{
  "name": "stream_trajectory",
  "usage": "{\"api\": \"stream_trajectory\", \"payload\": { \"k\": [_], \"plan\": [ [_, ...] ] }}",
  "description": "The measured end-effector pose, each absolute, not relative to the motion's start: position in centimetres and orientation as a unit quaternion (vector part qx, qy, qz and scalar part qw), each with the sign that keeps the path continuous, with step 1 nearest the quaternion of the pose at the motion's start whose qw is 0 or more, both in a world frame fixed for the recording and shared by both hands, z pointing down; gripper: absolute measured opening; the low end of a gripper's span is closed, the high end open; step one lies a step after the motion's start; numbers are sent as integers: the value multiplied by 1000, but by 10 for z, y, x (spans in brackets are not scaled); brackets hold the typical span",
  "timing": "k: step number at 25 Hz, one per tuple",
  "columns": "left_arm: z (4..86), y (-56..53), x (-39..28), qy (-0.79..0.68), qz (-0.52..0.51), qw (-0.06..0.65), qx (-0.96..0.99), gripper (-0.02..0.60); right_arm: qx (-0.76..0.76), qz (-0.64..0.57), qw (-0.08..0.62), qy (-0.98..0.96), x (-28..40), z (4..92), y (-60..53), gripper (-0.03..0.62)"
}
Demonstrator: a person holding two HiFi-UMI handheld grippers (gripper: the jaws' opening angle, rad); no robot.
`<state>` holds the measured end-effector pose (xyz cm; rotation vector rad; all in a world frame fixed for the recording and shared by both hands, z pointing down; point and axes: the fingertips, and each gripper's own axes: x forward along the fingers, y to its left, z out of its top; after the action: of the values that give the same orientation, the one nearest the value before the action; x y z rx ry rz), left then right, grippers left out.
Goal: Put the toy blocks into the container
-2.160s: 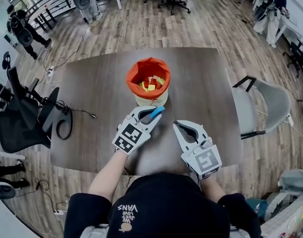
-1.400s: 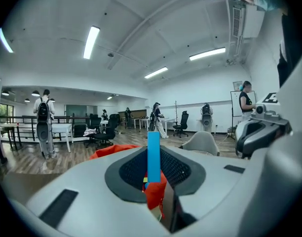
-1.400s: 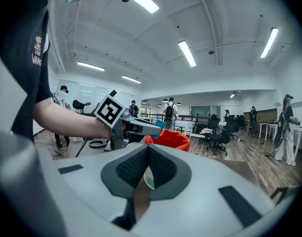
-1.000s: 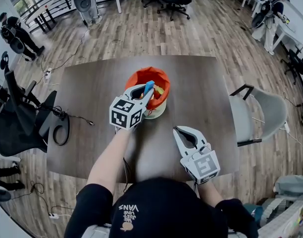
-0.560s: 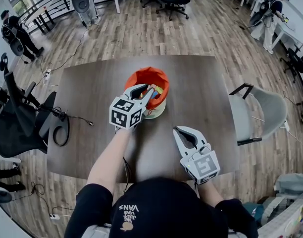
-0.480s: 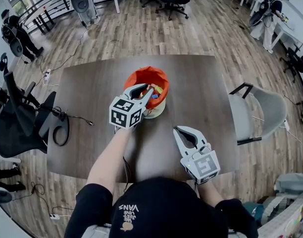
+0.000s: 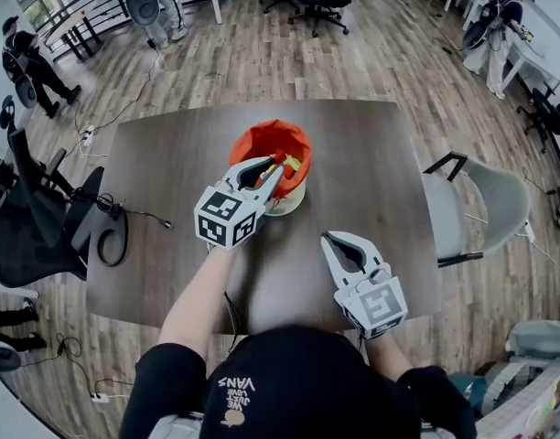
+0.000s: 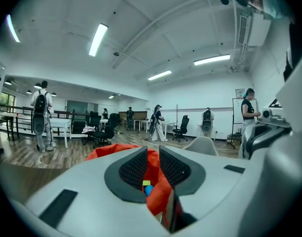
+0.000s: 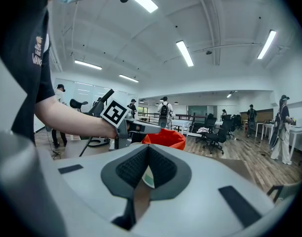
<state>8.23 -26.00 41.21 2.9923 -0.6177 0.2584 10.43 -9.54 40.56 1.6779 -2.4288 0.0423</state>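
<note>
Scene: a person seen from above, standing at a dark wooden surface [image 7: 170, 163] in an open office, with a hand-held gripper in each hand.
Container: an orange soft-sided tub [image 7: 262, 140] with a pale base, standing upright near the middle of the surface.
Toy blocks: yellow and blue pieces [image 7: 290, 163] lie inside the container. None shows on the bare surface.
Left hand-held gripper: [image 7: 274, 172] poised at the container's near rim, jaws partly apart with nothing between them. Orange fabric and blocks show through the gap.
Right hand-held gripper: [image 7: 328, 237] resting low over the surface, well apart from the container, jaws closed together and empty.
Step in hand: likely the end of a drop, with the left jaws empty above the tub.
Doing it well: lift the left jaws straight up and back so they do not snag the soft rim and tip the tub, then check the surface for leftover blocks.
</note>
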Motion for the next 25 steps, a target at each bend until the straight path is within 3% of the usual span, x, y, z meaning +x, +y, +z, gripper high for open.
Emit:
{"api": "stream_trajectory", "payload": {
  "k": [12, 25],
  "plan": [
    [390, -201, 54, -173, 42, 14, 984, 14, 552, 10, 89, -829, 94, 401, -99, 18],
    [391, -149, 36, -171, 34, 28, 984, 11, 544, 12, 84, -835, 83, 400, -94, 18]
  ]
}}
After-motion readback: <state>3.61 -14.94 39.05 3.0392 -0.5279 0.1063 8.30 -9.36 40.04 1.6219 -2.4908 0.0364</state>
